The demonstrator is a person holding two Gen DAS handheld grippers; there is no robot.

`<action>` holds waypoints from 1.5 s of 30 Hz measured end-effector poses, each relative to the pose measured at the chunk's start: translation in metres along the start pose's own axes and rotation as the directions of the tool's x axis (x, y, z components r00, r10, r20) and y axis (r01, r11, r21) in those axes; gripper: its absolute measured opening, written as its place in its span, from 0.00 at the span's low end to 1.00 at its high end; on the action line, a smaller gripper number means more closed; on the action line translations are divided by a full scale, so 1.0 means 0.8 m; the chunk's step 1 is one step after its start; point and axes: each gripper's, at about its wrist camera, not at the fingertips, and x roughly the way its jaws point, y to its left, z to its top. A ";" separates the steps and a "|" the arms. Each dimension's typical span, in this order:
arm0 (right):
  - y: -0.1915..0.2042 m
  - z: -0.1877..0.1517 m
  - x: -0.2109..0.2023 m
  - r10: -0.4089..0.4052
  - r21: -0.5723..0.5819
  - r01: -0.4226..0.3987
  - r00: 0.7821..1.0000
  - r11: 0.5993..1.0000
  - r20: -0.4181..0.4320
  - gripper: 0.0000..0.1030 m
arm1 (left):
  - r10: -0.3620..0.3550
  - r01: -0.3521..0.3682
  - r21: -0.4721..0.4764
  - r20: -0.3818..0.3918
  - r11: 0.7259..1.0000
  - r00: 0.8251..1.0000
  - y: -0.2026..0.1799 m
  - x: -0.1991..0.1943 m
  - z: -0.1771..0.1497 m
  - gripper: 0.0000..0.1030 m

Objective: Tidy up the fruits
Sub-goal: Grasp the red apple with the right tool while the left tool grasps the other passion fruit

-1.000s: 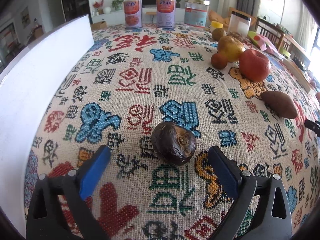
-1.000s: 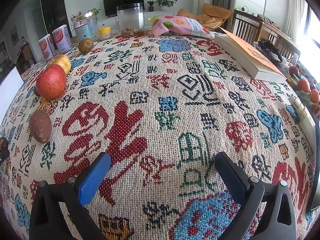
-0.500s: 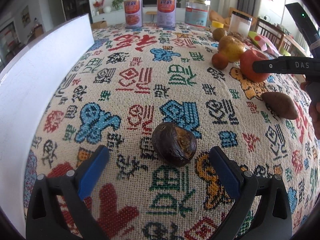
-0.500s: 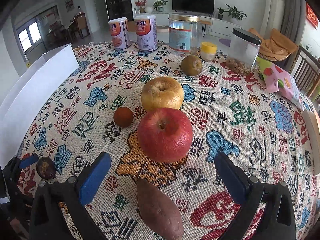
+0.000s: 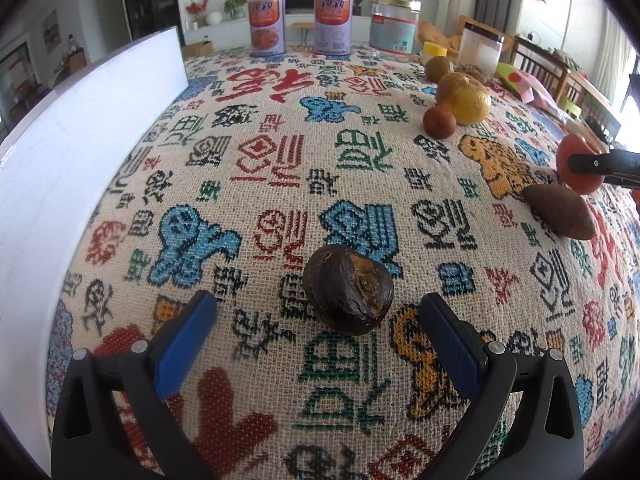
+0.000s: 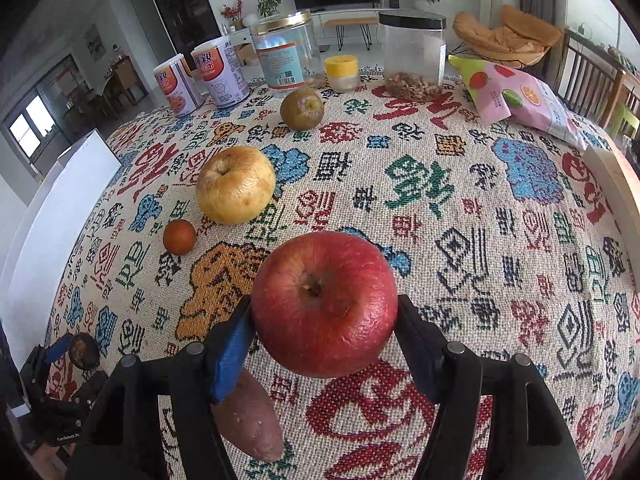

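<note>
My right gripper (image 6: 324, 320) is shut on a wrinkled red apple (image 6: 325, 304), with both pads against its sides; the apple (image 5: 578, 168) also shows at the right edge of the left wrist view. My left gripper (image 5: 316, 320) is open, with a dark shrivelled fruit (image 5: 347, 294) on the cloth between and just ahead of its fingertips. A brown sweet potato (image 6: 250, 420) lies below the apple. A yellow apple (image 6: 235, 185), a small orange-brown fruit (image 6: 179, 237) and a greenish-brown fruit (image 6: 302, 109) lie farther back.
A white board (image 5: 80, 152) stands along the table's left edge. Two cans (image 6: 200, 76), a clear jar (image 6: 286, 54), a small yellow-lidded jar (image 6: 341, 73), a jar of nuts (image 6: 414, 56), a pink snack bag (image 6: 520, 98) and a book's edge (image 6: 616, 184) line the back and right.
The right gripper moved forward around the red apple and closed on it. The left gripper stayed open around the dark fruit.
</note>
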 end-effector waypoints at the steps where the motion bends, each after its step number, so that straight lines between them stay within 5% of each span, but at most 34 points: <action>1: -0.016 -0.010 -0.008 -0.008 0.015 0.008 1.000 1.000 -0.007 0.66 | 0.002 -0.002 0.001 0.000 1.000 1.000 0.000 0.000 0.000 0.98; 7: -0.069 -0.094 -0.073 -0.010 0.074 0.010 1.000 0.997 -0.001 0.66 | 0.014 -0.014 0.007 -0.001 1.000 1.000 -0.003 0.001 0.000 0.99; 15: -0.011 -0.176 -0.091 0.030 0.004 -0.030 0.999 1.000 0.046 0.66 | 0.014 -0.014 0.005 -0.001 1.000 1.000 -0.003 0.001 0.000 0.99; 23: 0.022 -0.191 -0.074 -0.079 -0.120 0.093 0.990 0.988 0.115 0.67 | 0.013 -0.013 0.005 -0.001 1.000 1.000 -0.003 0.001 0.000 0.99; 30: 0.030 -0.200 -0.063 -0.145 -0.122 0.160 0.982 0.980 0.123 0.88 | 0.014 -0.014 0.005 -0.001 1.000 1.000 -0.003 0.001 0.000 0.99; 45: 0.022 -0.196 -0.056 -0.115 -0.098 0.123 0.990 0.987 0.087 1.00 | 0.012 -0.012 0.004 -0.002 1.000 1.000 -0.002 0.001 0.000 0.99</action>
